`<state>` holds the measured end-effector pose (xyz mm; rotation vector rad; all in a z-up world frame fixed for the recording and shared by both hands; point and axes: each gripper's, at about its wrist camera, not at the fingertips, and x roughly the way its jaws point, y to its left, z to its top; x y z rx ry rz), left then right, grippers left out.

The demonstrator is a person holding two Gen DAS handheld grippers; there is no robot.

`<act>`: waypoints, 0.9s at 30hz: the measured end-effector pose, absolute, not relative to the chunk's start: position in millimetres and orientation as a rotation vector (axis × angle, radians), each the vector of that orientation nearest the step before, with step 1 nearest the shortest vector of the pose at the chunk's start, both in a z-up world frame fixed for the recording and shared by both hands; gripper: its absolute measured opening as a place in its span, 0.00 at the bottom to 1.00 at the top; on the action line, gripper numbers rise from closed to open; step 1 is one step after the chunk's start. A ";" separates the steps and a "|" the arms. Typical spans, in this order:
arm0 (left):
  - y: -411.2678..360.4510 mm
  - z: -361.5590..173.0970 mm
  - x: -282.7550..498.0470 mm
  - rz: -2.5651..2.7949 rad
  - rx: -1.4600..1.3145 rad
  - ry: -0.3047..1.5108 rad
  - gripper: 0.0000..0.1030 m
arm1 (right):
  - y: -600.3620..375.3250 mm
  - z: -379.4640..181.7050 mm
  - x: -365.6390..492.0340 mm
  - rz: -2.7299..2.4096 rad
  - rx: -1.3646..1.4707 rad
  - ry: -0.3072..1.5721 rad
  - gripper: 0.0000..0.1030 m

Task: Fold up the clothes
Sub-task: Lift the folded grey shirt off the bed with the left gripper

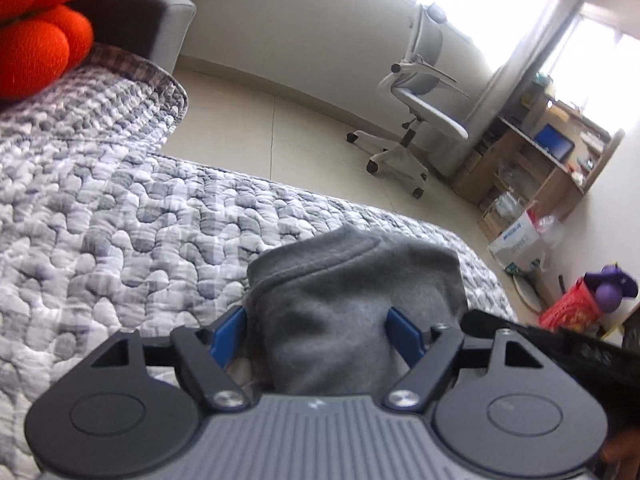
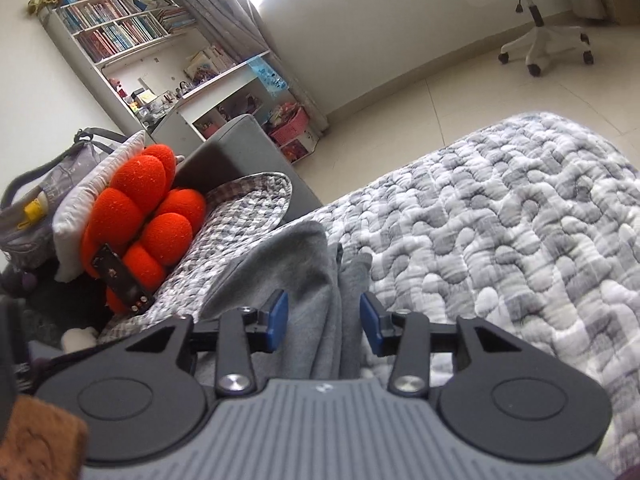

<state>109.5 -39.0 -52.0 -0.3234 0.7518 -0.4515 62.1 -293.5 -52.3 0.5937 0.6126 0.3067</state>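
Grey sweatshirt (image 1: 352, 280) bunched on the quilted bedspread (image 1: 120, 220). Left gripper (image 1: 320, 332) spread wide around a fold, pads probably not pressing. Right gripper (image 2: 324, 320) partly open, fabric between, unclamped.

Grey-white quilt (image 1: 120, 208) near; orange cushion (image 2: 140, 216) far left; office chair (image 1: 416, 120) and bookshelf (image 2: 120, 32) beyond.

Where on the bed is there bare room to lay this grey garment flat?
The quilt is bare from the grey garment out to the bed's floor-side edge, facing the office chair. It is crowded by the orange cushion, pillow and bag at the headboard.
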 end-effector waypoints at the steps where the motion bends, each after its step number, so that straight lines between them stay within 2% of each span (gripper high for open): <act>1: -38.8 -53.0 111.5 -0.452 -0.342 0.750 0.76 | -296.5 -50.5 58.9 0.310 0.616 0.626 0.51; 6: -38.8 -52.8 125.9 -0.486 -0.391 0.771 0.76 | -316.7 -37.1 37.3 0.285 0.732 0.738 0.59; 9: -37.6 -53.9 132.2 -0.519 -0.394 0.775 0.75 | -327.3 -26.6 9.1 0.271 0.765 0.763 0.74; 13: -28.5 -61.4 137.0 -0.534 -0.474 0.756 0.69 | -324.2 -28.5 -23.8 0.252 0.837 0.782 0.75; 16: -19.5 -66.6 138.6 -0.527 -0.554 0.762 0.62 | -315.7 -32.0 -40.4 0.243 0.874 0.807 0.75; 22: -13.7 -74.1 137.2 -0.519 -0.648 0.763 0.51 | -287.2 -50.6 -44.9 0.227 0.910 0.826 0.75; 24: -13.7 -76.3 135.8 -0.517 -0.664 0.763 0.46 | -282.9 -57.0 -44.0 0.202 0.959 0.778 0.74; 26: -15.7 -78.4 132.7 -0.502 -0.657 0.761 0.36 | -279.2 -63.4 -42.7 0.175 1.008 0.730 0.64; 27: -16.6 -79.0 131.1 -0.492 -0.654 0.759 0.28 | -278.9 -66.6 -41.1 0.156 1.034 0.709 0.46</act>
